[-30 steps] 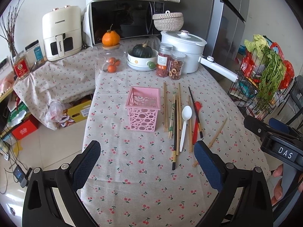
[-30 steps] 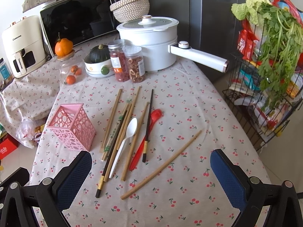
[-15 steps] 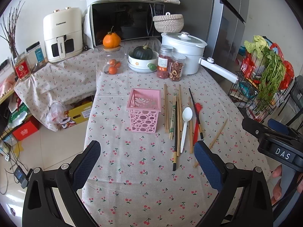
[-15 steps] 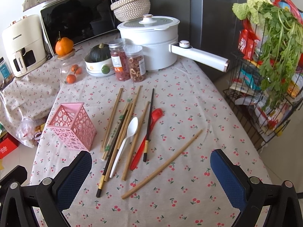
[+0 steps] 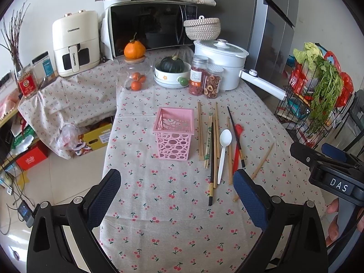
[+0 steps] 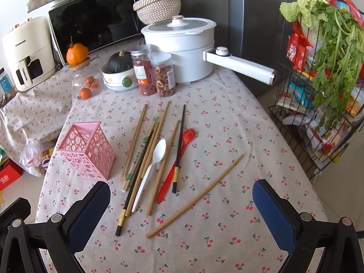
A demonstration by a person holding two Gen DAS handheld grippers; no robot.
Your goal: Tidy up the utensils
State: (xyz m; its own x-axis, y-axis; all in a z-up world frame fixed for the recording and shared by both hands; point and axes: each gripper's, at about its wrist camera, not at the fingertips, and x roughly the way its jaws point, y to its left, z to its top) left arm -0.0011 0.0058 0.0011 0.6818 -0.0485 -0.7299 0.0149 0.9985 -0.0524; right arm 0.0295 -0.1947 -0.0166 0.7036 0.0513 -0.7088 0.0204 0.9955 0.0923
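"CHANGHONG" is showing on the cream air fryer (image 5: 76, 43), "DAS" on the right hand-held gripper (image 6: 180, 202) (both it and the left hand-held gripper (image 5: 176, 188) are hovering spread, empty). Chopsticks (image 6: 138, 141) and spoons (image 6: 151, 170) are lying beside the pink basket (image 6: 87, 150), jars (image 6: 154, 74) standing behind

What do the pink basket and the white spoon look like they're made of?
The pink basket looks like moulded plastic: uniform matte colour, walls pierced by neat round holes. The white spoon also seems plastic: thin, evenly white, slightly glossy, though glazed ceramic can't be ruled out.
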